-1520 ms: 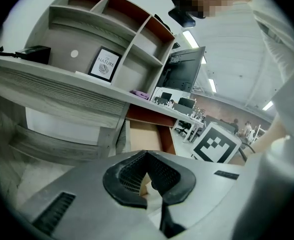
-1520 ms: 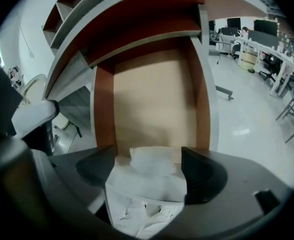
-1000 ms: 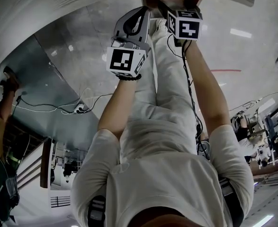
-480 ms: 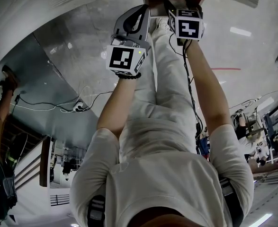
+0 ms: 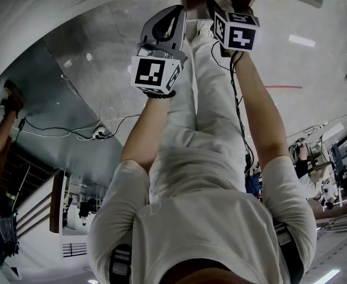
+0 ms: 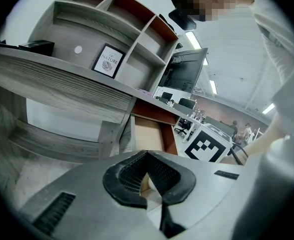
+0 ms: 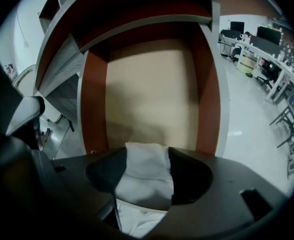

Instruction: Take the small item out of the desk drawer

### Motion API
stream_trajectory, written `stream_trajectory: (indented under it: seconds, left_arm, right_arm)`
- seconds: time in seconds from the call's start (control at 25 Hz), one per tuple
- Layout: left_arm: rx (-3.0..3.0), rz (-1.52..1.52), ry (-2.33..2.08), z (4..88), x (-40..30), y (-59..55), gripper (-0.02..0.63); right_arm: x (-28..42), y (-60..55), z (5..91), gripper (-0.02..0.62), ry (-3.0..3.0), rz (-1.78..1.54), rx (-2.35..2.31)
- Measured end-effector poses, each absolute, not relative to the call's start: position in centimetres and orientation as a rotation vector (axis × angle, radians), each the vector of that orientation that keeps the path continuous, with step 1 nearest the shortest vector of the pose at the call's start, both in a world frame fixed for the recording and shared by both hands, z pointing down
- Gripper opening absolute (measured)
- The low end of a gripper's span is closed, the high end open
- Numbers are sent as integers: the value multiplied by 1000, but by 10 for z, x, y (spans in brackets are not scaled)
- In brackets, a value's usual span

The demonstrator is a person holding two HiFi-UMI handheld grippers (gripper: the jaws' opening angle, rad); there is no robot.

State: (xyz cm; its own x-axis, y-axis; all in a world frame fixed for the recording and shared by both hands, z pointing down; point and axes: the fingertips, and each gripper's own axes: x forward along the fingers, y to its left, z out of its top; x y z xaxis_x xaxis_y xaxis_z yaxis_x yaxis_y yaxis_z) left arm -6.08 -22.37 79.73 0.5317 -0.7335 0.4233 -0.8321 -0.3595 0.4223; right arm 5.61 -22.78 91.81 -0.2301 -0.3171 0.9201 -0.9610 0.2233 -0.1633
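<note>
Right gripper view, lower centre: closing right gripper onto small white item, long axis up-frame toward drawer, with left gripper clenched empty.

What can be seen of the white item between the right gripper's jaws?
The white item looks soft and cloth-like, creased, roughly rectangular. It stands between the right gripper's closing jaws, both pads against its sides, its top edge past their tips. Behind it lies the open drawer's bare beige bottom.
</note>
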Motion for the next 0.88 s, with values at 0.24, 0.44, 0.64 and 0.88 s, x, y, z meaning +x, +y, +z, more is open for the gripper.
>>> stream_trajectory:
  seconds: [0.24, 0.44, 0.64, 0.88]
  left_arm:
    - [2172, 213, -1270, 796, -61, -221, -2]
    - [2174, 208, -1277, 790, -61, -219, -2]
    - [2184, 209, -1297, 780, -52, -217, -2]
    - [2208, 216, -1338, 742, -56, -222, -2]
  right_arm:
    - [55, -227, 912, 258, -1732, 1029, 1225]
    - [58, -225, 902, 258, -1751, 1039, 1250]
    - [71, -223, 886, 256, -1777, 1031, 1280]
    - [71, -228, 840, 256, -1824, 1007, 1314]
